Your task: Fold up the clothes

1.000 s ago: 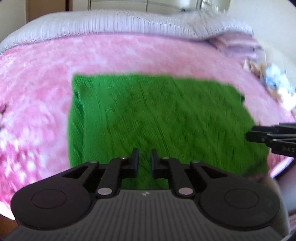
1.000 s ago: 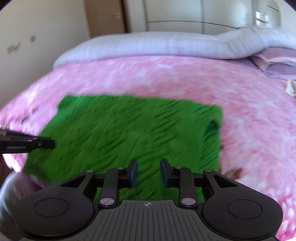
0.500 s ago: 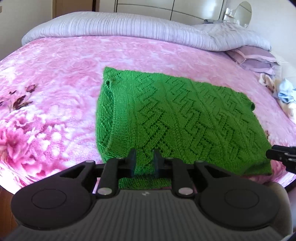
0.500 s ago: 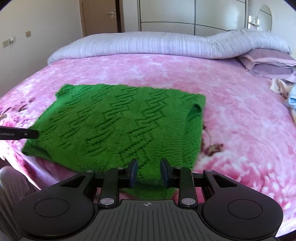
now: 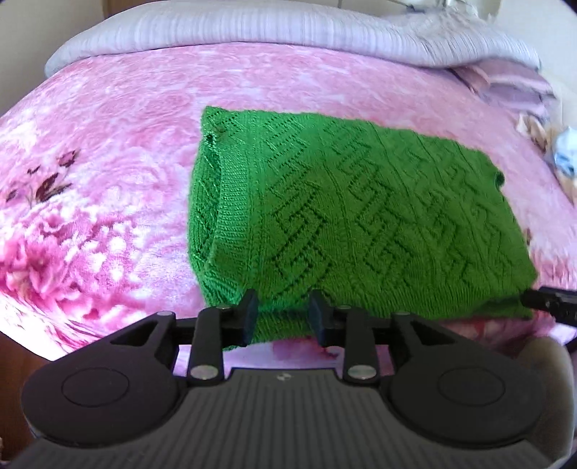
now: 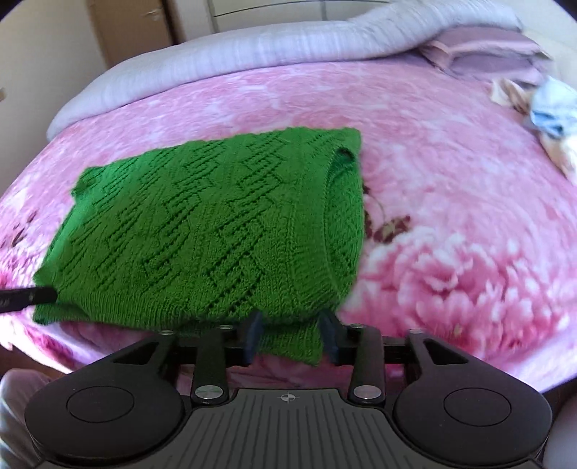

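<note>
A green knitted sweater [image 5: 360, 216] lies folded into a rectangle on the pink floral blanket [image 5: 108, 180]. Its lower hem sticks out from under the fold toward me. My left gripper [image 5: 283, 314] hovers at that hem near the sweater's left end. Its jaws are opening, with the hem between the fingers but not pinched. In the right wrist view the sweater [image 6: 209, 231] fills the left half. My right gripper [image 6: 292, 334] is at the hem's right corner, jaws opening, with the fabric lying loose between them. Each gripper's tip shows at the other view's edge: right gripper [image 5: 548, 306], left gripper [image 6: 25, 299].
A lavender quilt [image 5: 288, 29] and a pillow [image 6: 487, 47] lie along the head of the bed. Loose white and blue clothes [image 6: 551, 108] sit at the right side. The bed's near edge runs just under both grippers. Wardrobe doors stand behind.
Both pairs of jaws have spread apart and let go of the hem. Both grippers have drawn back a little toward the near bed edge, so more of the sweater shows.
</note>
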`<action>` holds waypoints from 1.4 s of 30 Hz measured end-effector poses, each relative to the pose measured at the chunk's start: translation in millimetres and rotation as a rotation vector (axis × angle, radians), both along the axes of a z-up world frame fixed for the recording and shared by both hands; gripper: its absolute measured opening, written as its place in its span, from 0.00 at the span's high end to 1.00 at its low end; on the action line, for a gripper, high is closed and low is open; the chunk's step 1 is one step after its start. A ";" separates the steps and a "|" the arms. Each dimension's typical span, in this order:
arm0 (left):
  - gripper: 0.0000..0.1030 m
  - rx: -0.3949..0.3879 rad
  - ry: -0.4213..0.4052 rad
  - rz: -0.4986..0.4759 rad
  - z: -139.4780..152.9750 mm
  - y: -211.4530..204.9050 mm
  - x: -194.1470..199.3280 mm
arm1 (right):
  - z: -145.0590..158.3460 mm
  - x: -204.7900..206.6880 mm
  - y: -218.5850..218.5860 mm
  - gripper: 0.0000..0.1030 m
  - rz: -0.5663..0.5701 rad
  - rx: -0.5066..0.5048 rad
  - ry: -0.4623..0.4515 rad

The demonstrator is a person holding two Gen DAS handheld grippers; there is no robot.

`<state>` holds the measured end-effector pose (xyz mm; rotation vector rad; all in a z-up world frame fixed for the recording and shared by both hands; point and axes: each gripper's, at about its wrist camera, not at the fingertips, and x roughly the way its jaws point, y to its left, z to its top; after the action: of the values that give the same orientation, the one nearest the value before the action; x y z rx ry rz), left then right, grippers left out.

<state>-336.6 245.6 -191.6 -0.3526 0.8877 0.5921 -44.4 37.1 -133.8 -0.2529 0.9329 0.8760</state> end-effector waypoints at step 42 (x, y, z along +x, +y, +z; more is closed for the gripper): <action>0.67 -0.155 -0.130 0.109 5.8 27.4 -58.4 | -4.6 5.2 -30.1 0.41 -0.146 0.019 0.081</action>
<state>-395.0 273.0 -185.8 -0.5768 0.7943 0.5948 -39.2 7.0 -138.4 -0.1321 1.0044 0.7649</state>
